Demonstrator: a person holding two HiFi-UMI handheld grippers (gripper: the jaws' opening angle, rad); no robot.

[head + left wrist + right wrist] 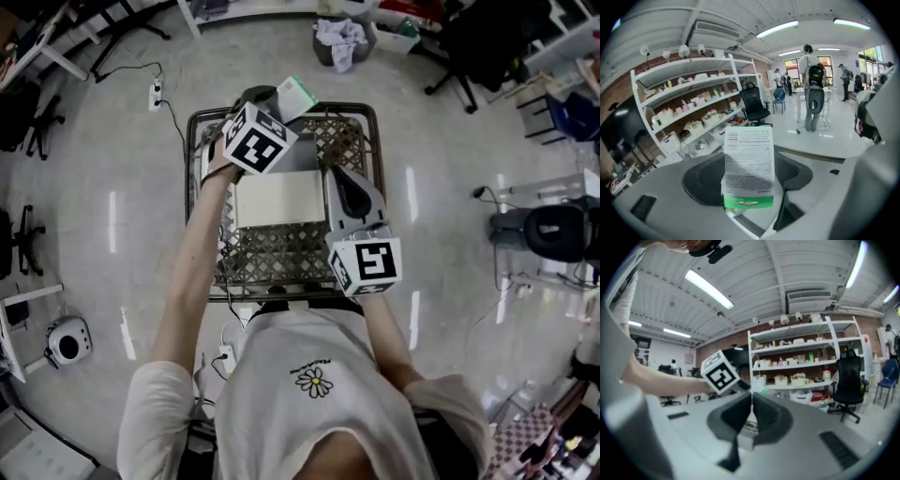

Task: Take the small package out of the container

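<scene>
The left gripper is clamped on the package, a white and green box held upright above the cart's far rim, clear of the wire. The right gripper hangs over the cart's right half, its jaws pressed together with nothing between them. A flat white box lies in the middle of the cart.

Open-top basket w/ box inside
</scene>
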